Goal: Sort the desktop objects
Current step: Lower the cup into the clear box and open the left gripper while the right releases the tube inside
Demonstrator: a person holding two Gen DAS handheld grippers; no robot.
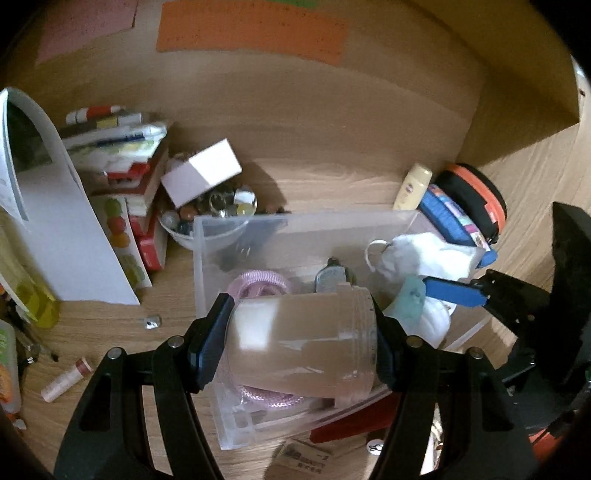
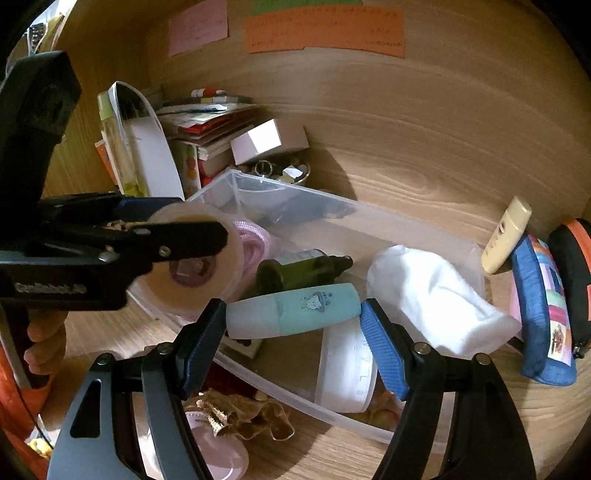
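My left tongs (image 1: 301,345) clamp a clear plastic jar (image 1: 301,339) lying on its side, base against one blue pad, threaded mouth against the other. My right tongs (image 2: 293,315) pinch a small teal bottle (image 2: 295,309) end to end; it has a frosted white cap and a cartoon cloud print, with no lettering I can read. Both loads hang over the translucent storage bin (image 2: 369,218).

Nearest, below the tongs: a tan card with printed characters (image 1: 304,458), too blurred to read, and a crumpled gold wrapper (image 2: 240,413) on the wood surface (image 2: 424,173). A lip-balm tube (image 1: 66,378) lies apart at left.

Inside the bin: coiled pink cord (image 1: 258,282), a dark green dropper bottle (image 2: 303,267) whose label is illegible, a white face mask (image 2: 436,291), and a white lidded tub (image 2: 347,373) with faint embossed letters I cannot make out.

Behind the bin: a bowl of marbles and key rings (image 1: 218,208) partly hidden by a white box (image 1: 201,173); a leaning stack of books and packets (image 1: 122,147); a cream tube (image 2: 508,236); a blue patchwork pouch (image 2: 543,314); a black-and-orange case (image 1: 476,199), cut off in the right view.

Farthest: a wood back panel with pink (image 2: 197,27) and orange (image 2: 325,31) paper notes, writing too fine to read.
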